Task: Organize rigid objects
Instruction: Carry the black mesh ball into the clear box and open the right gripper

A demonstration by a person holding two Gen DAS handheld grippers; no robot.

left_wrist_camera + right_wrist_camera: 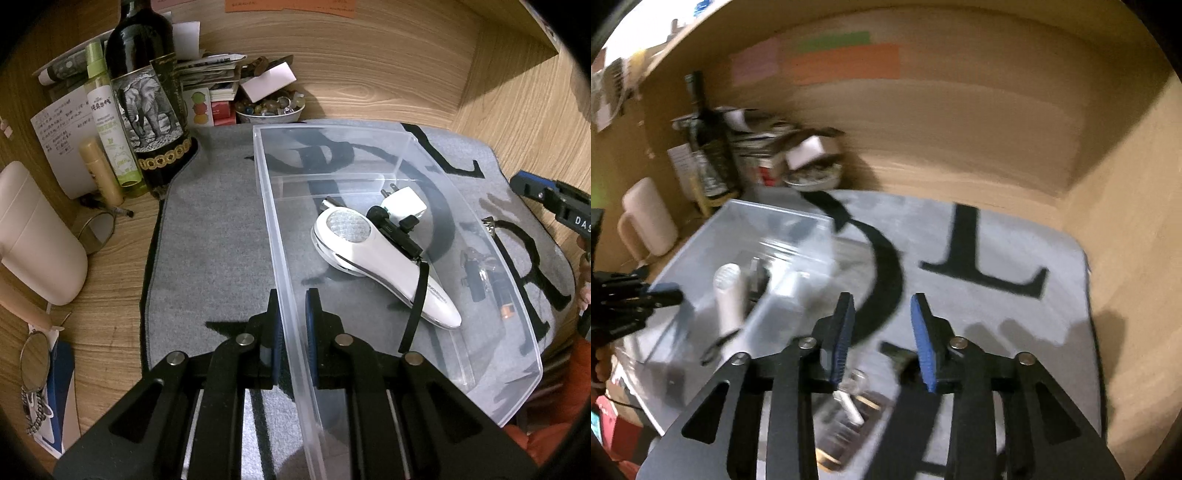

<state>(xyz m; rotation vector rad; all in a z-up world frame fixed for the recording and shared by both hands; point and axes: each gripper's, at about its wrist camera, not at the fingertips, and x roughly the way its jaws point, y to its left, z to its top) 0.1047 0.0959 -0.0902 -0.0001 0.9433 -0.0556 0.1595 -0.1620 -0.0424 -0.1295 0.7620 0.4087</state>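
A clear plastic bin (284, 221) stands on a grey mat with black letters (207, 236). Inside lie a white handheld device (376, 258) with a black strap, a white plug adapter (406, 201) and a small black item (474, 277). My left gripper (291, 325) is shut on the bin's left wall. My right gripper (882, 336) is open and empty above the mat, right of the bin (701, 258); it shows at the right edge of the left wrist view (535, 190). Small blurred items (849, 402) lie below its fingers.
A wine bottle (147, 110), green spray bottle (110, 122), tan tube (99, 171), bowl of beads (271, 109) and papers crowd the back left. A pale pink container (37, 236) and glasses (96, 229) lie left of the mat. Wooden walls enclose the desk.
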